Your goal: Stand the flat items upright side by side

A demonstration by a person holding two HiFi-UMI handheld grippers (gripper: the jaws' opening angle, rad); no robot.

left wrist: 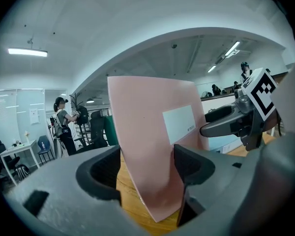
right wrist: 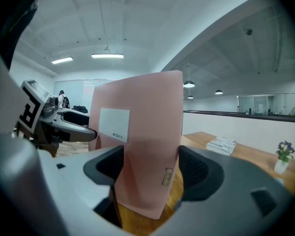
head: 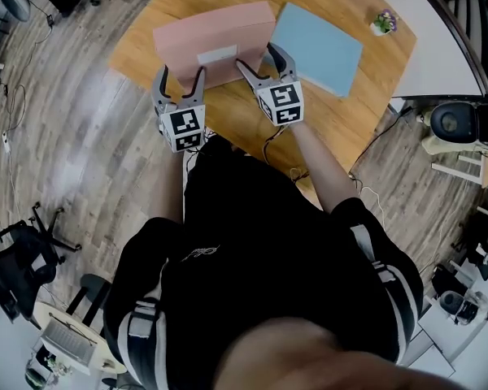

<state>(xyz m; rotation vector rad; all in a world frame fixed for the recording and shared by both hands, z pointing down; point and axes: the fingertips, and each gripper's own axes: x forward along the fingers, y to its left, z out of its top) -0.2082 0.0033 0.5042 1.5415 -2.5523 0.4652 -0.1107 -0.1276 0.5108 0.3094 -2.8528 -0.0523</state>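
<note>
Folders occupy the wooden tabletop (head: 228,114). A pink folder (head: 215,31) stands raised near the middle, its broad face and white label (head: 217,55) turned toward the person. A blue folder (head: 319,49) lies flat just beside it on the right, clear of both tools.

The left tool (head: 182,73) is clenched across the pink folder's lower left edge. The right tool (head: 255,55) is clenched across its lower right edge. The pink board fills the gap between each pair of pads.

Both tools point slightly downward, side by side. Whether the pink folder's bottom edge rests on the tabletop or hangs just above it is hard to tell, since the tools' bodies crowd that spot.

A small potted flower (head: 382,23) sits near the tabletop's far right rim, well apart from the folders.
</note>
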